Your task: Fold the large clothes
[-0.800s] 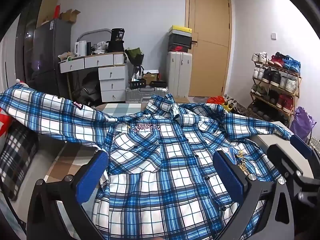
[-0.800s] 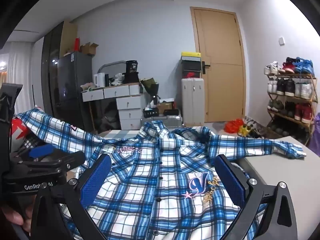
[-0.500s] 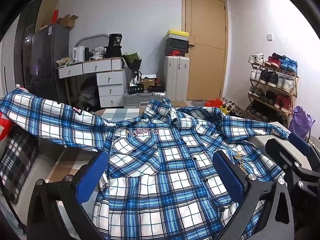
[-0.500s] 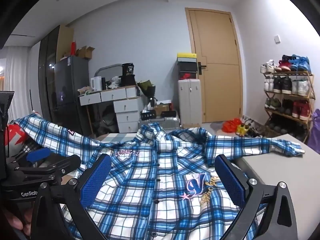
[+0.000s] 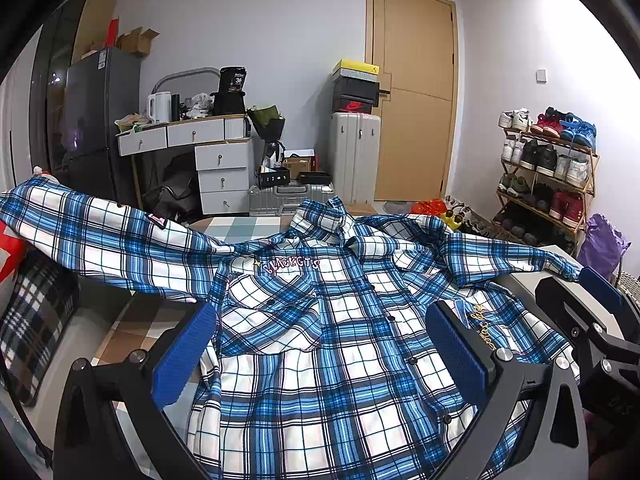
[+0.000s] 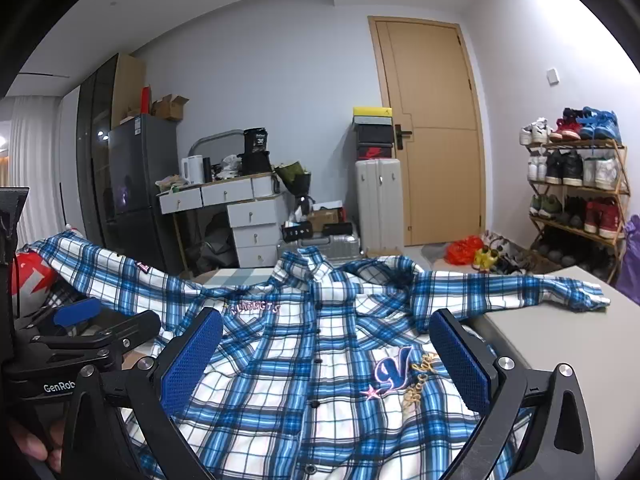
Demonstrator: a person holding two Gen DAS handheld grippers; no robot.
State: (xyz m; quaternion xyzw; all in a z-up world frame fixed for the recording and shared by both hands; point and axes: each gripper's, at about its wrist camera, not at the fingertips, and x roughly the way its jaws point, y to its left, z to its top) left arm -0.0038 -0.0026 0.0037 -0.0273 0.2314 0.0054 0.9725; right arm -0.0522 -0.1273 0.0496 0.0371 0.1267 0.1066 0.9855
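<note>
A blue-and-white plaid button-up shirt (image 5: 320,340) is lying face up, spread across a pale grey tabletop (image 6: 560,328), one sleeve reaching out toward a wooden shoe rack (image 6: 576,200). The left gripper (image 5: 320,356) and the right gripper (image 6: 324,360) are both hovering over the shirt's lower front, blue-padded fingers (image 5: 184,354) spread wide, gripping nothing.

Blue-and-white plaid button-up shirt (image 5: 320,340) lies front-up and buttoned, spread on the grey surface (image 6: 560,332), sleeves out to both sides, collar at far end.
</note>
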